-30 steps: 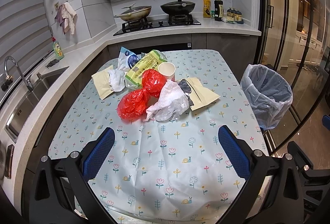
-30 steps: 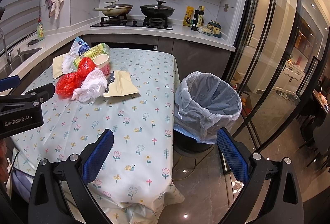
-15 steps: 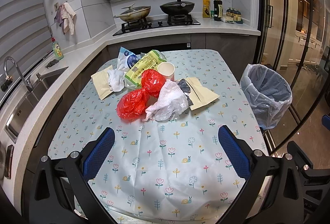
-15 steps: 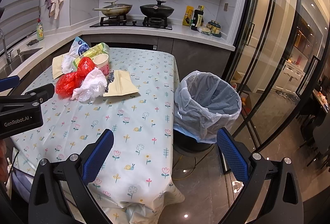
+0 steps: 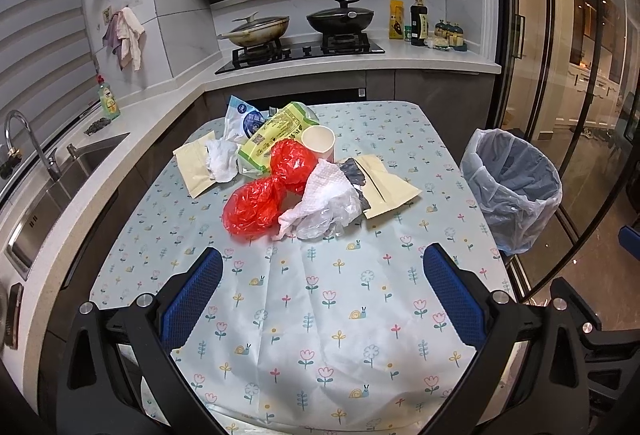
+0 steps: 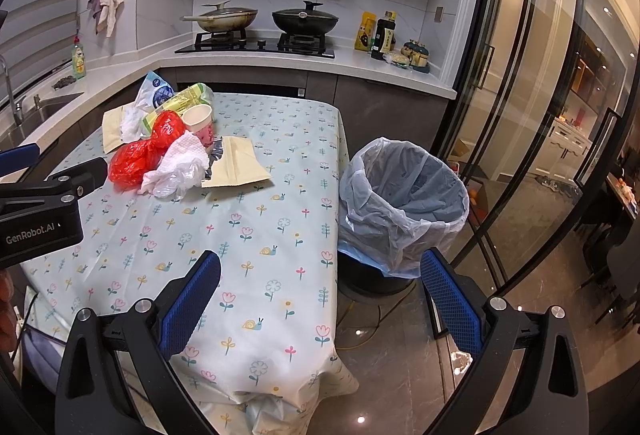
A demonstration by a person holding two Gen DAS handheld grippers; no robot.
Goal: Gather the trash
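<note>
Landmark: the paper cup (image 5: 318, 147), standing upright on the flower-print tablecloth (image 5: 320, 315).

Far left of the cup lies a beige paper pouch (image 5: 192, 167) with a crumpled white tissue (image 5: 220, 159) resting on it. Behind and left of the cup are a white-and-blue snack bag (image 5: 242, 119) and a green-yellow food wrapper (image 5: 276, 135), the wrapper touching the cup. In front of the cup sit two crumpled red plastic bags (image 5: 256, 205), touching each other. Just right of them, in front of the cup, lies a white paper towel over a clear plastic bag (image 5: 328, 203). Right of the cup is a second beige pouch (image 5: 388, 187), overlapping a dark foil piece.

Well right of the cup, off the table edge, stands the lined trash bin (image 6: 404, 203).

The left gripper (image 5: 320, 291) hangs over bare cloth in front of the cup, jaws wide apart, holding nothing. The right gripper (image 6: 320, 291) is spread likewise, empty, over the table's right edge beside the bin.
</note>
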